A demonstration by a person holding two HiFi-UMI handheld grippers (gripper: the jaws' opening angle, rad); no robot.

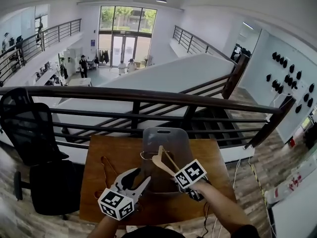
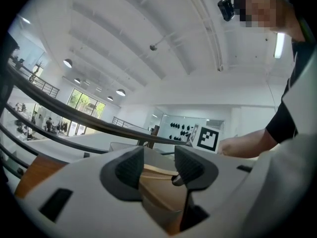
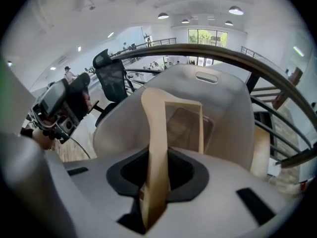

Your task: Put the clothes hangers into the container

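A translucent grey container (image 1: 166, 138) stands in the middle of the wooden table (image 1: 215, 157). My right gripper (image 1: 181, 177) is shut on a pale wooden hanger (image 1: 161, 160) and holds it tilted over the container's mouth. In the right gripper view the hanger (image 3: 156, 133) runs up from between the jaws of this gripper (image 3: 156, 170) into the container (image 3: 228, 113). My left gripper (image 1: 138, 177) stands open at the container's front left. In its own view the left gripper (image 2: 158, 165) has a gap between its pads (image 2: 129, 170); pale wood shows beyond them. More hangers (image 1: 106, 170) lie on the table's left.
A dark metal railing (image 1: 148, 100) runs right behind the table's far edge, with a drop to a lower floor beyond. A black office chair (image 1: 29, 133) stands to the left of the table. The person's right arm (image 1: 223, 207) reaches in from the bottom.
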